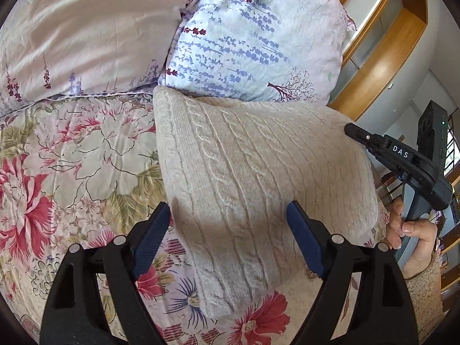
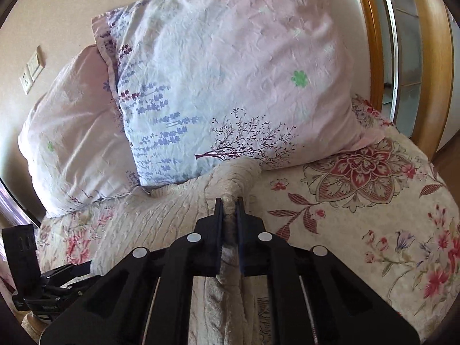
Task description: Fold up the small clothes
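A cream cable-knit sweater (image 1: 258, 178) lies on the flowered bedspread (image 1: 72, 172), its far edge against a pillow. My left gripper (image 1: 227, 215) is open, its jaws wide apart just above the sweater's near left part, holding nothing. My right gripper (image 2: 229, 201) is shut on a bunched edge of the sweater (image 2: 161, 218) and lifts it slightly off the bed. In the left wrist view the right gripper (image 1: 353, 132) shows at the sweater's right edge, held by a hand (image 1: 411, 235). The left gripper (image 2: 57, 284) shows at the lower left of the right wrist view.
Two pillows stand at the head of the bed: a lavender-print one (image 1: 253, 34) right behind the sweater and a pink one (image 1: 86, 34) to its left. A wooden bed frame (image 1: 379, 66) runs along the right. The bedspread (image 2: 373, 201) extends to the right of the sweater.
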Tool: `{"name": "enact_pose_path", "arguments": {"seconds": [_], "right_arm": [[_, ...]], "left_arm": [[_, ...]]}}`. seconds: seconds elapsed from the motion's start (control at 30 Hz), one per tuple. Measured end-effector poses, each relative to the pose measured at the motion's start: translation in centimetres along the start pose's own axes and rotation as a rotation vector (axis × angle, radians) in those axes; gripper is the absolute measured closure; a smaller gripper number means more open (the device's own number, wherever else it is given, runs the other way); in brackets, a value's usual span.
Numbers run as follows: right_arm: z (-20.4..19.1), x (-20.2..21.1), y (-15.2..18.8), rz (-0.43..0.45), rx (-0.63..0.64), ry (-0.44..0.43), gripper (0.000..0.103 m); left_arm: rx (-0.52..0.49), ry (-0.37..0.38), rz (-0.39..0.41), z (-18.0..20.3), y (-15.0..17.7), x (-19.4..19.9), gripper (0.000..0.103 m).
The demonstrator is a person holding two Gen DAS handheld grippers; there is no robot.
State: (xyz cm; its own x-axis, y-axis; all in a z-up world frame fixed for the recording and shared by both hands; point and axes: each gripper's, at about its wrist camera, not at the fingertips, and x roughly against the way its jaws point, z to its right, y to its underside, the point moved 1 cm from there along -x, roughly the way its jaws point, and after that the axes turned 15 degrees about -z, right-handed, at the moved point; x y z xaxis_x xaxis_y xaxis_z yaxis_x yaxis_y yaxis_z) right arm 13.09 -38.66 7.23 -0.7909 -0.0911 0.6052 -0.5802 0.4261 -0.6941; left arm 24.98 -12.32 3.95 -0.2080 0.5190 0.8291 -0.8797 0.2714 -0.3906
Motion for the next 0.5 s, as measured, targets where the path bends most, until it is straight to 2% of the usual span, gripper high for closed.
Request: {"name": "enact_pose_path", "arguments": {"seconds": [0.1, 0.13, 0.17, 0.23, 0.3, 0.37, 0.4, 0.43, 0.47, 0.5], "right_arm": [[0.3, -0.5, 0.1, 0.001, 0.004, 0.039, 0.096], [0.4, -0.5, 0.2, 0.014, 0.0, 0.051, 0.1], [0.7, -0.6, 0.1, 0.02, -0.005, 0.081, 0.1], [2.0, -1.5, 0.3, -0.029, -0.039, 0.116, 0.103], [3.2, -3.0, 0.9, -0.112, -0.072, 0.073, 0.103], [4.1, -3.0, 1.6, -0.13, -0.115, 0.001, 0.102], [4.5, -2.6, 2.0, -0.127, -0.144, -0.058, 0.096], [4.9, -2.1, 2.4, -0.13, -0.171, -0.106, 0.081], [5.2, -1.5, 2.8, -0.135, -0.193, -0.153, 0.071], [5.5, -0.9, 3.4, -0.129, -0.206, -0.2, 0.053]], "left_arm": [[-0.006, 0.016, -0.005, 0.0, 0.1, -0.4, 0.02], [-0.011, 0.012, -0.001, 0.1, 0.1, -0.4, 0.019], [-0.018, 0.006, 0.001, 0.2, 0.2, -0.5, 0.019], [-0.02, -0.002, 0.0, 0.2, 0.2, -0.8, 0.019], [-0.022, 0.0, 0.003, 0.2, 0.2, -0.9, 0.018], [-0.017, 0.007, 0.001, 0.0, 0.3, -1.0, 0.018], [-0.011, 0.013, -0.003, -0.1, 0.3, -1.0, 0.018], [-0.008, 0.019, -0.007, -0.1, 0.3, -1.0, 0.018], [-0.005, 0.023, -0.009, -0.2, 0.3, -1.0, 0.018], [-0.005, 0.024, -0.009, -0.2, 0.4, -1.0, 0.018]]}}
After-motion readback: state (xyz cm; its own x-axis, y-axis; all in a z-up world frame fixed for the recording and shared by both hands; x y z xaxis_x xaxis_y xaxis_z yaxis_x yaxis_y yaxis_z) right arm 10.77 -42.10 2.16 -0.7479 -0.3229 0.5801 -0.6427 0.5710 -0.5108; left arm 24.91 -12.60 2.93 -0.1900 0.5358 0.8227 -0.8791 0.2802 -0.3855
